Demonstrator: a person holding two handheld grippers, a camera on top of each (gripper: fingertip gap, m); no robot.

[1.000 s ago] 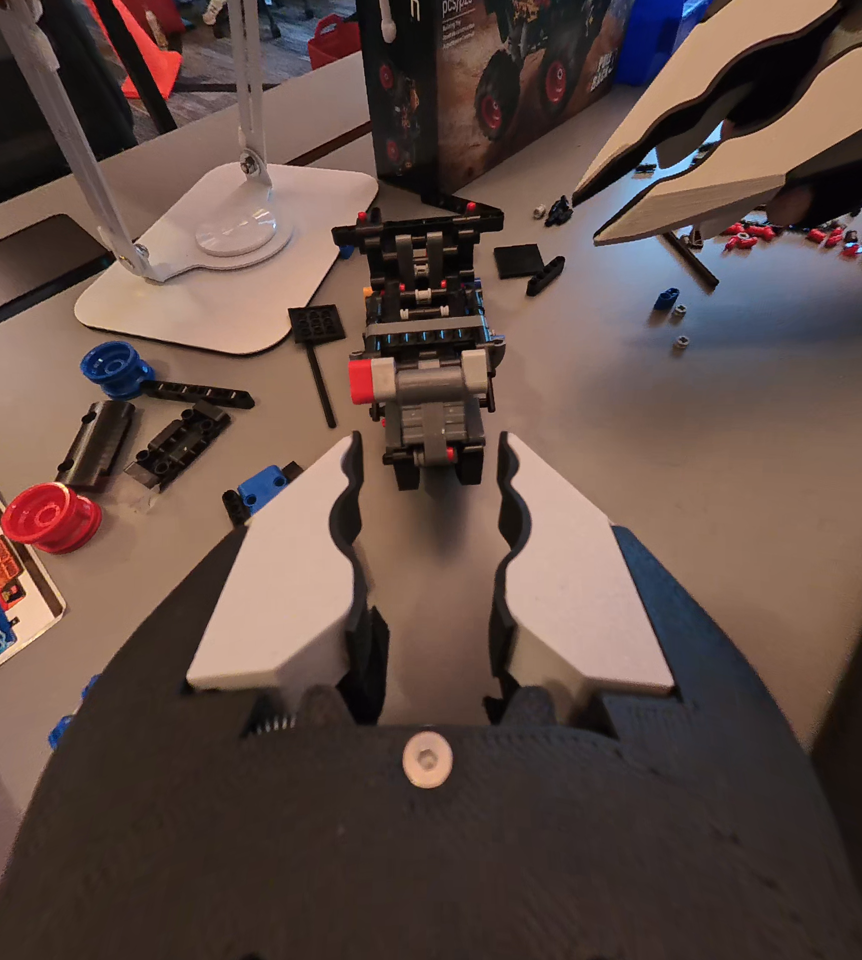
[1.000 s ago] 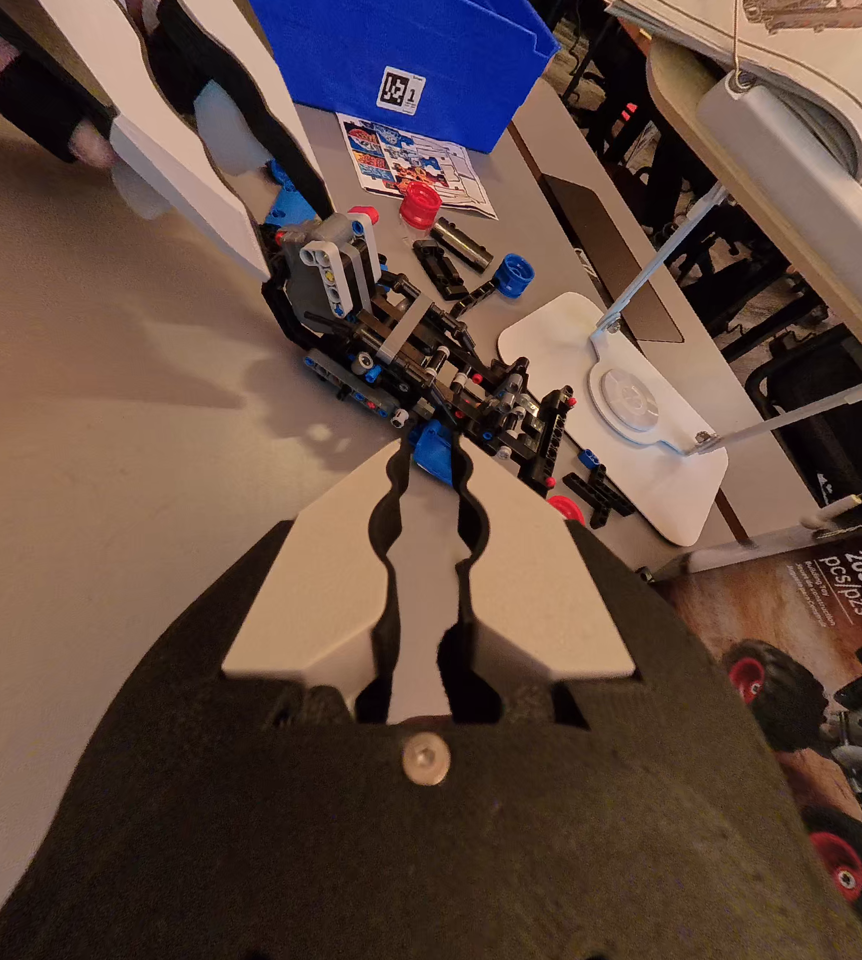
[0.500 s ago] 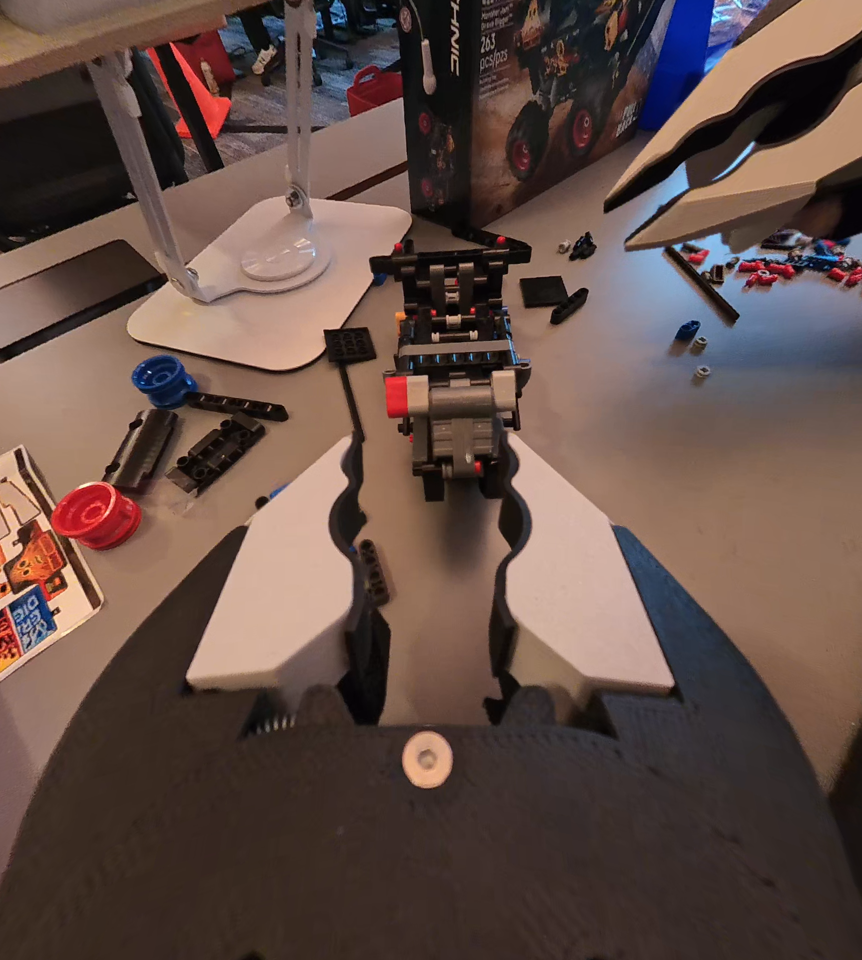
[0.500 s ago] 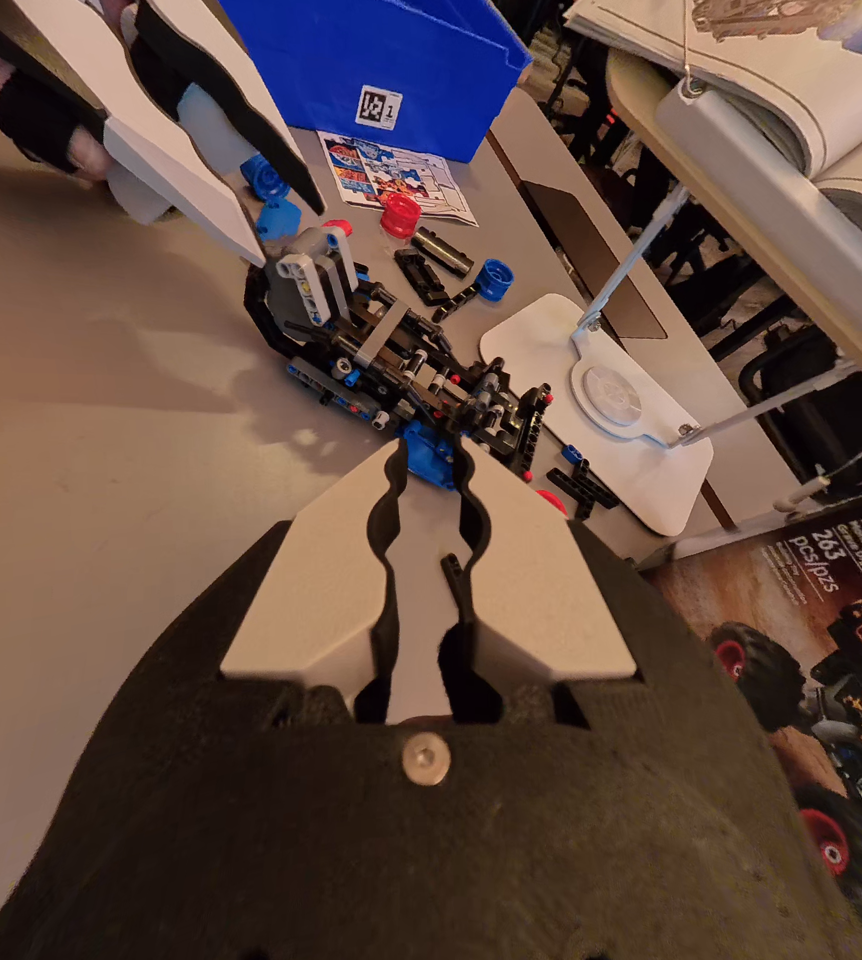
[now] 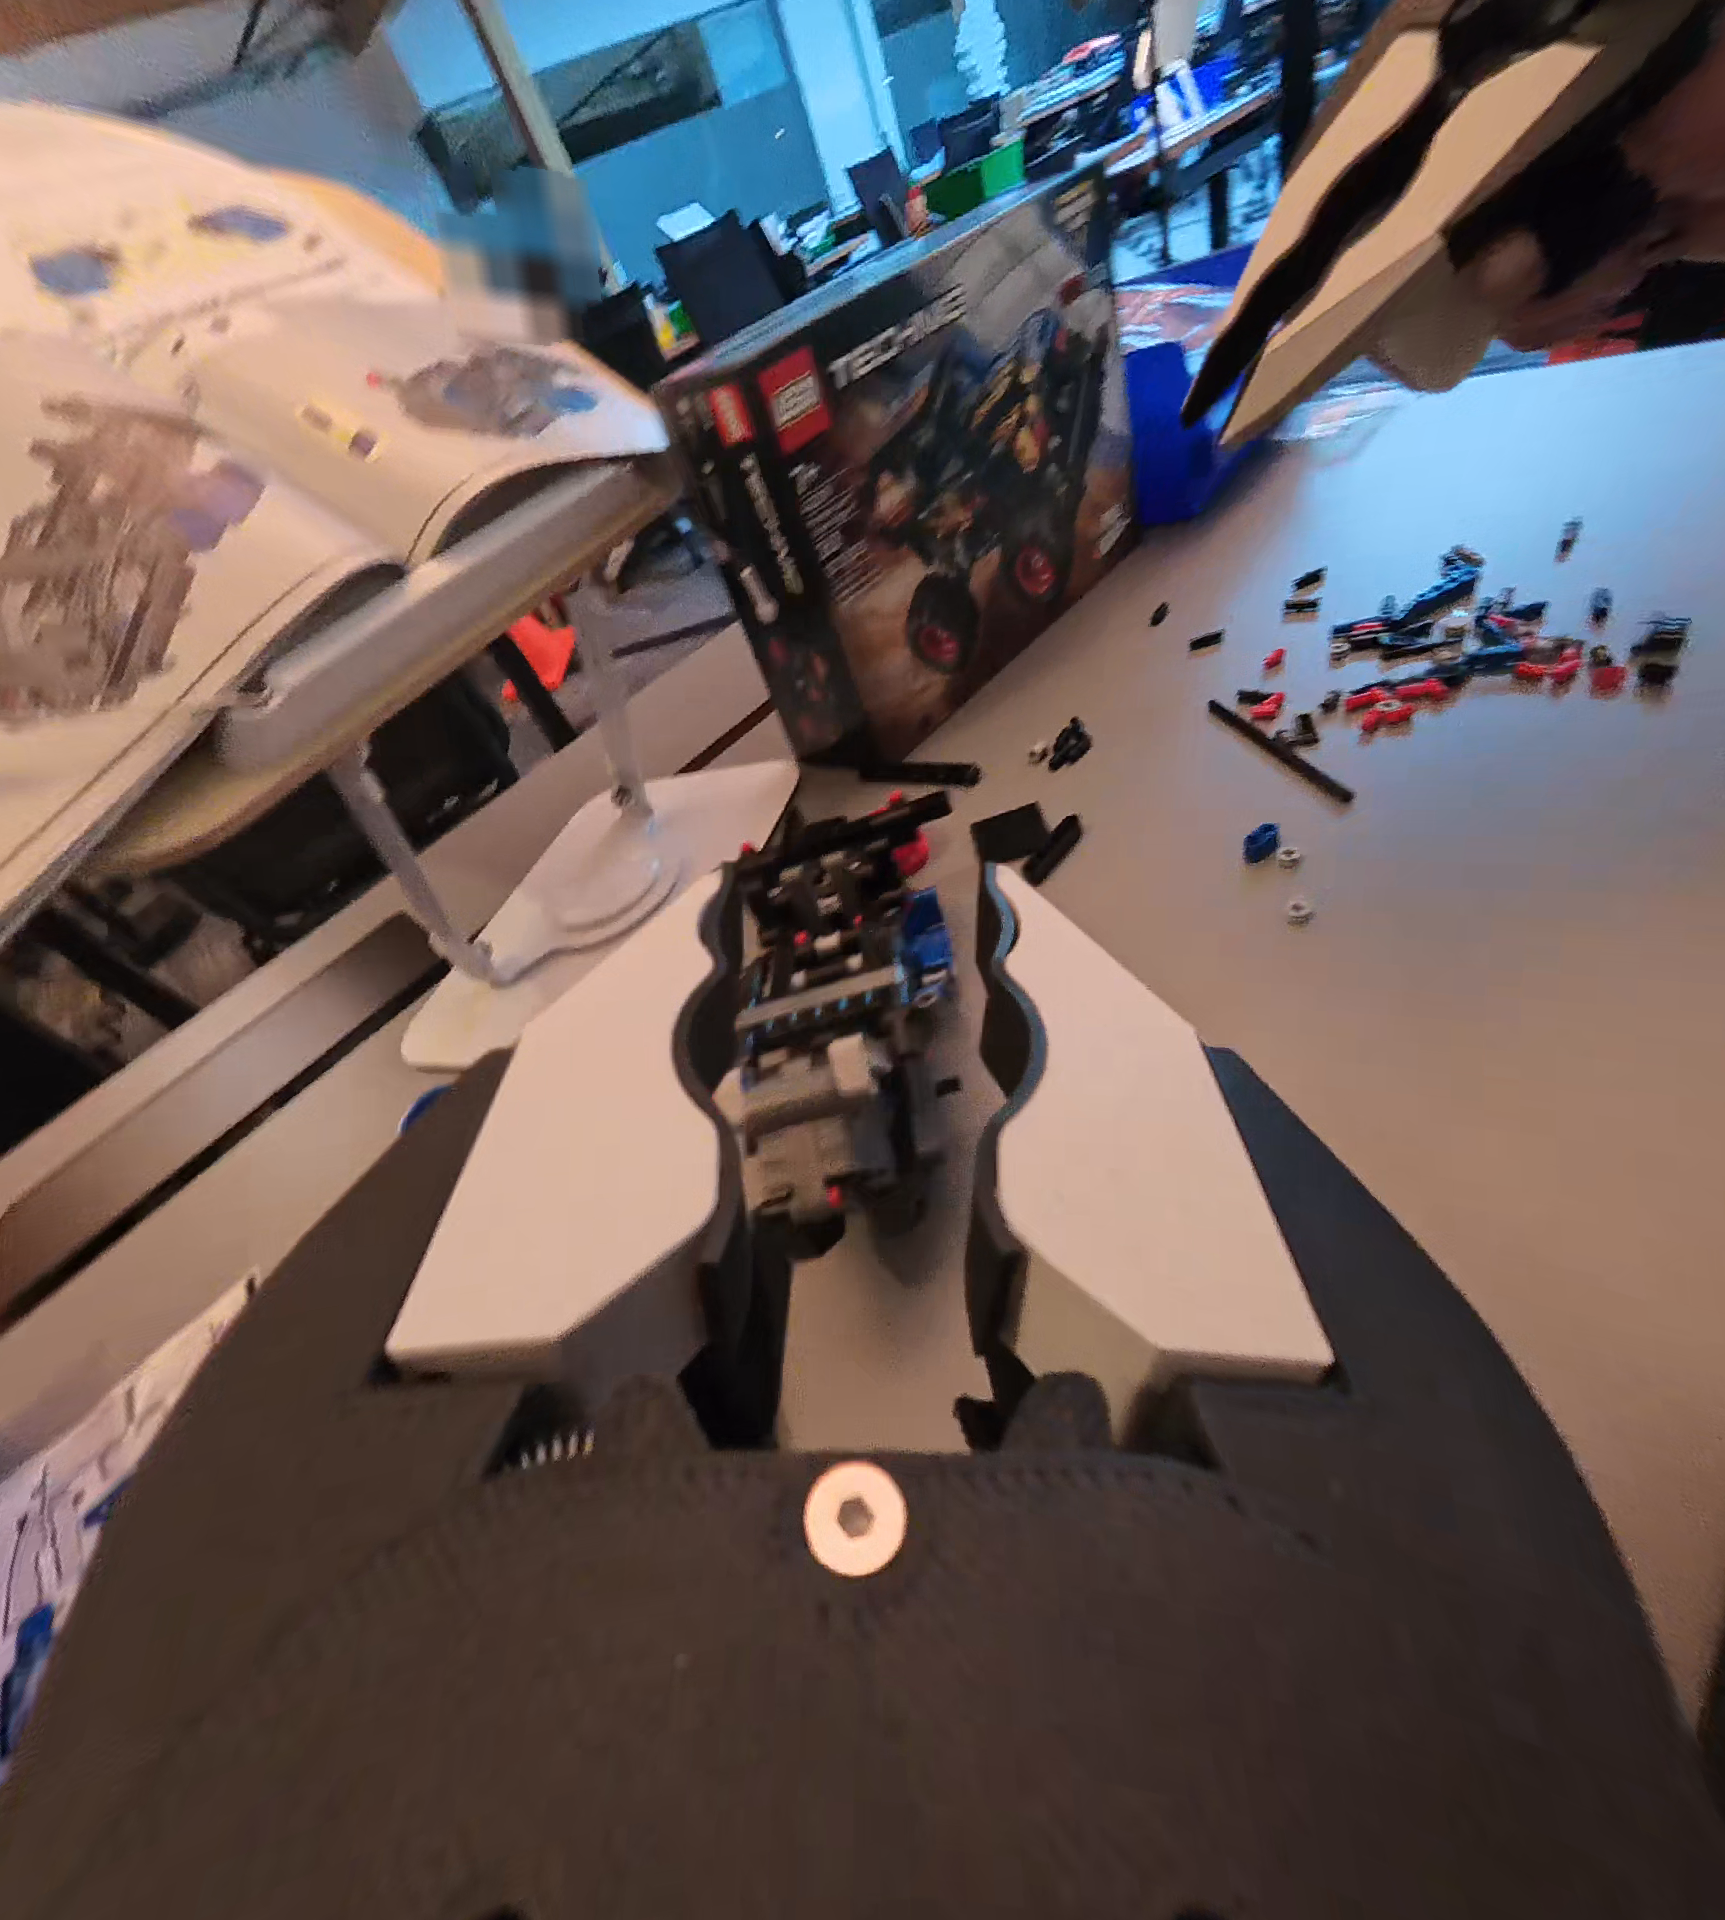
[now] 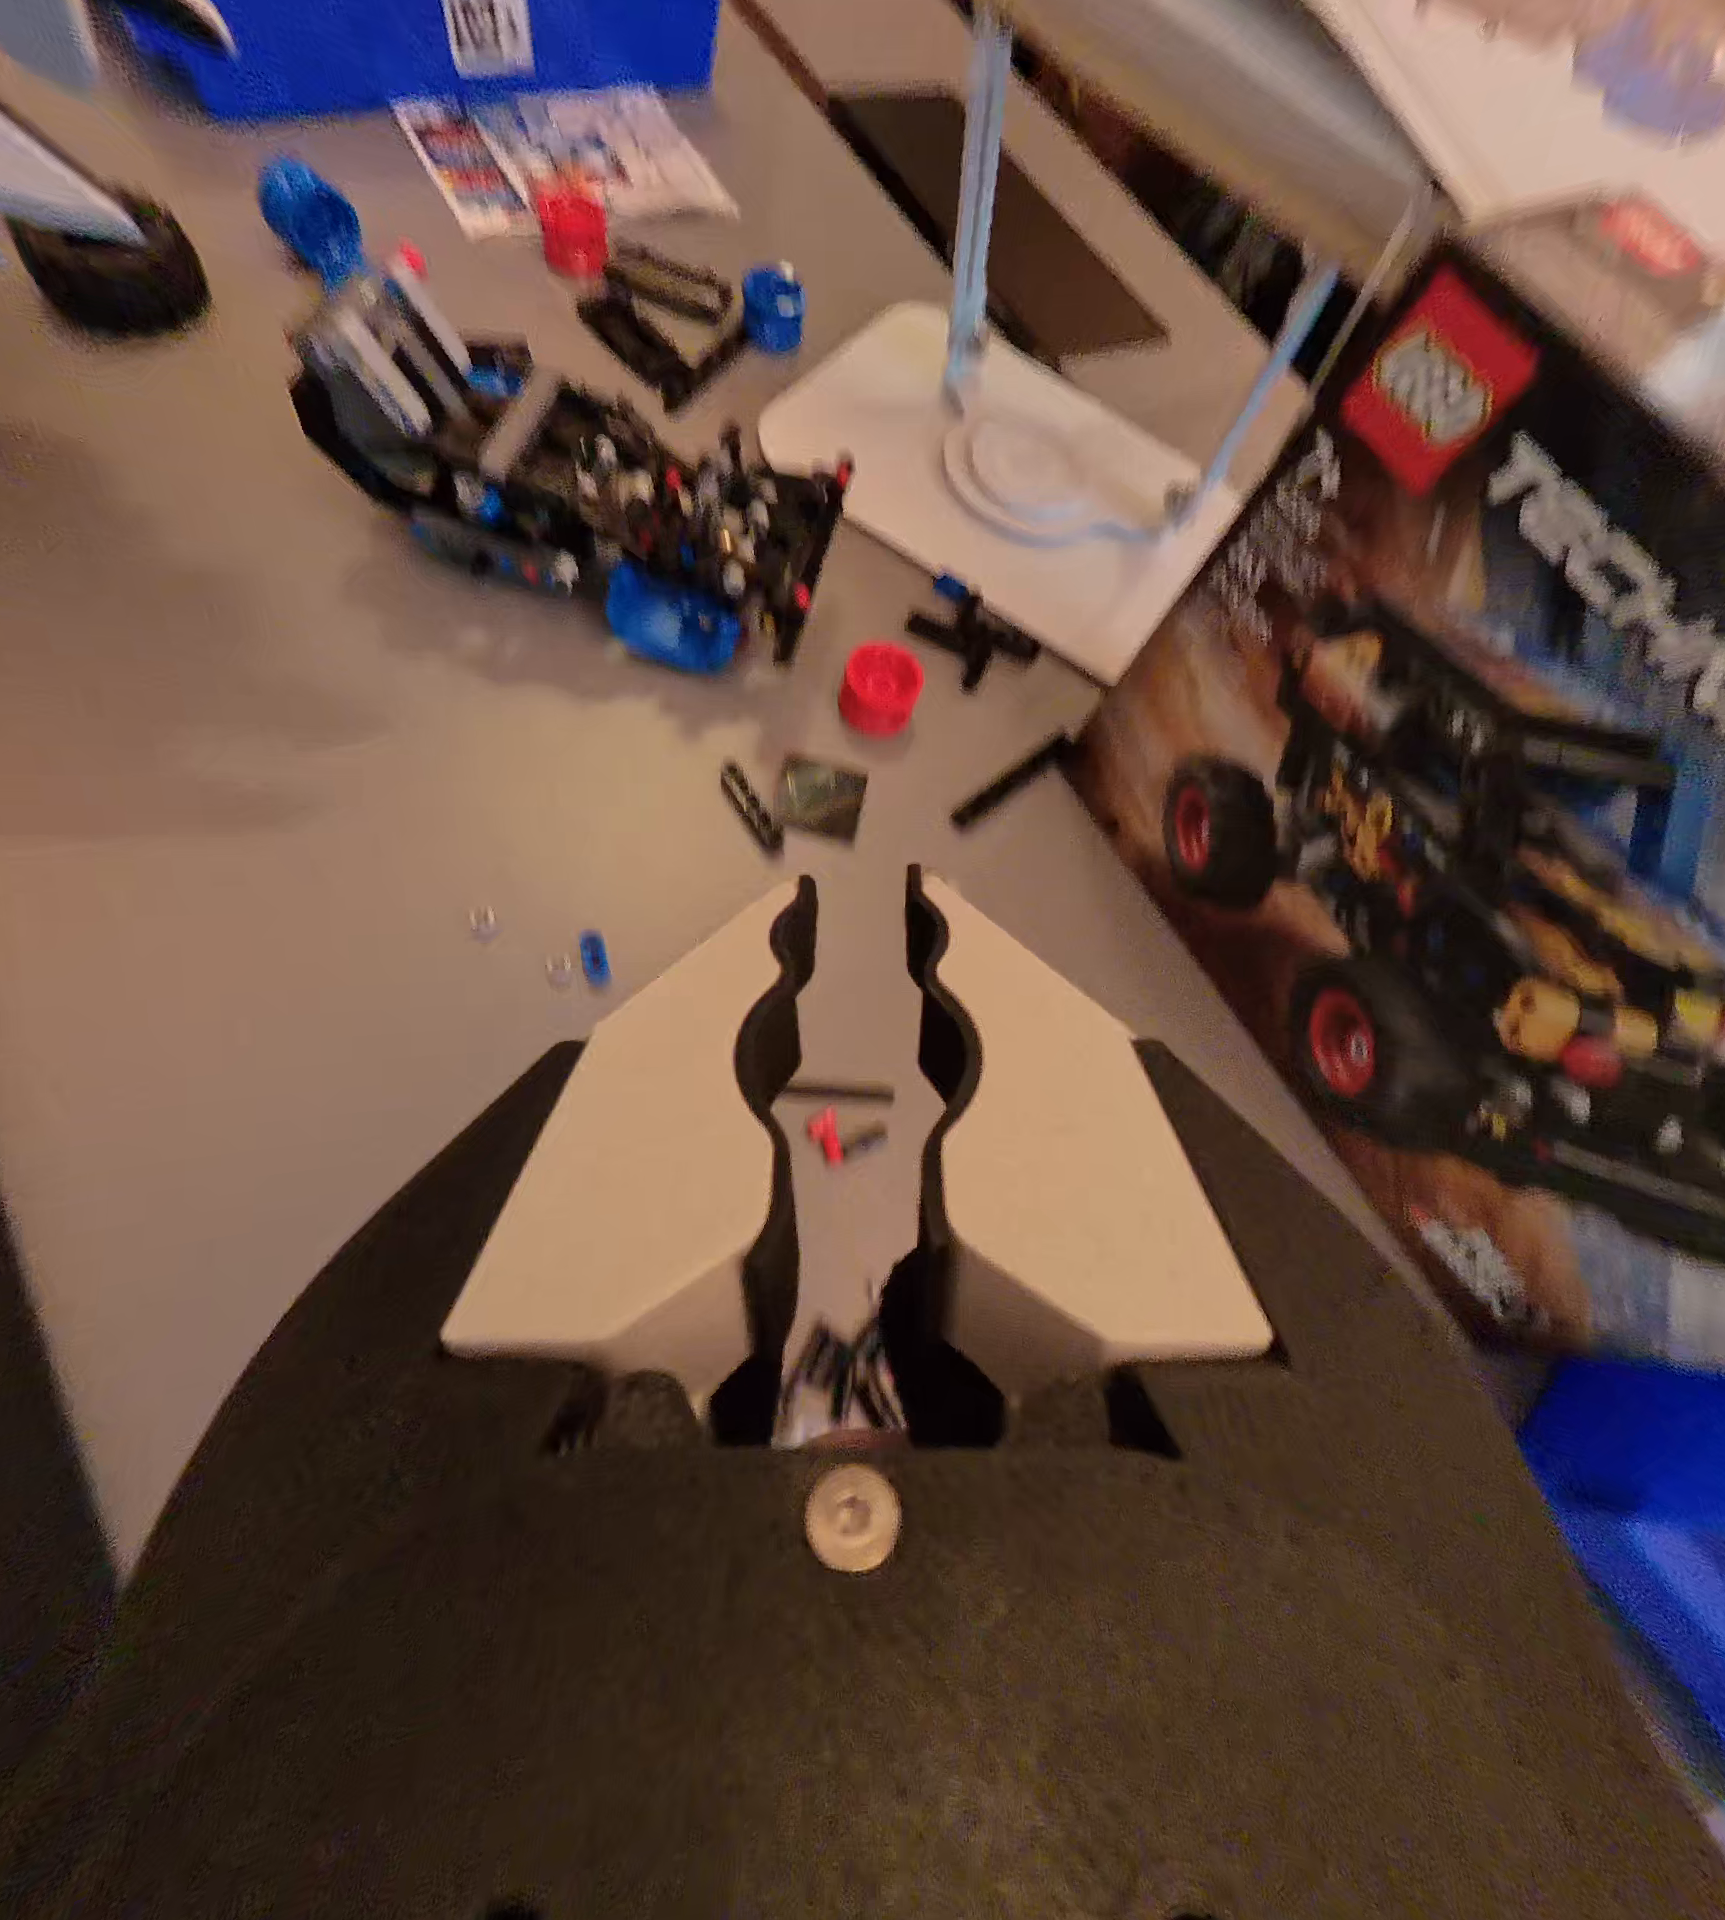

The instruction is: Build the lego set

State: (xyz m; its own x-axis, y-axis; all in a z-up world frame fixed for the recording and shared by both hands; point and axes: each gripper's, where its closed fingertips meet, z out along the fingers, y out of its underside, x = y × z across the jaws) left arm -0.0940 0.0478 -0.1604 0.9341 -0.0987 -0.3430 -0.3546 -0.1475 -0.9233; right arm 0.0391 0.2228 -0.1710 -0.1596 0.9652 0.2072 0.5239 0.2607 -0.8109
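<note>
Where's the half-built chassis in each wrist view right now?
Left wrist view: chassis at centre, between the open left gripper's fingers.
Right wrist view: chassis upper left, well ahead of the open right gripper.
Shared landmark: the white stand base, beside the chassis's far end.

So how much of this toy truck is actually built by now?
Partly. A chassis is assembled and sits between the open left tool, not yet gripped. The right tool is open and empty. Left: red wheel hub, blue hub and scattered small parts.
</note>
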